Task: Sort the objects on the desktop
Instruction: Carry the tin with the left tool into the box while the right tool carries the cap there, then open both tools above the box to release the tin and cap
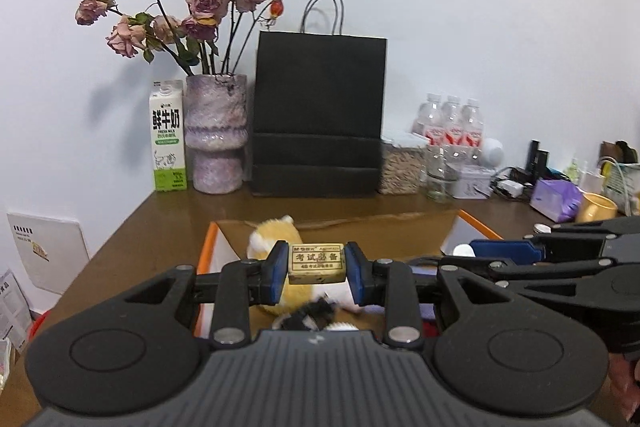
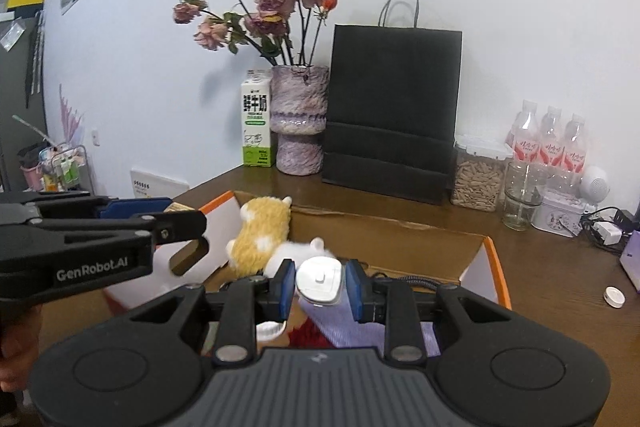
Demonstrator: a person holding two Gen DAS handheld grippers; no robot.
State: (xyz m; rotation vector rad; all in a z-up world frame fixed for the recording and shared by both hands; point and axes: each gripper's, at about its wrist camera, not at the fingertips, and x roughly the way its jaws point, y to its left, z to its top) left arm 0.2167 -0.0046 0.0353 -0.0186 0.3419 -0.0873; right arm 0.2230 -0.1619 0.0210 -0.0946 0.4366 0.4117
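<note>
With the eraser (image 1: 317, 263) clamped between the left gripper (image 1: 317, 269) fingers and a white plug-like item (image 2: 320, 281) pinched in the right gripper (image 2: 320, 285), both above the box (image 2: 496, 267), each is best carried level toward twelve o'clock, grip unchanged.

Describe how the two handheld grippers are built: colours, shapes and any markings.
Both are matte black plastic. The left gripper and right gripper each have a ribbed grey centre plate, two rounded black lobes with circular insets, silver pivot pins on angular linkage bars, and blue pads on the fingers. White "GenRobot.AI" lettering marks the left gripper's side, seen in the right wrist view. No sleeve is visible.
</note>
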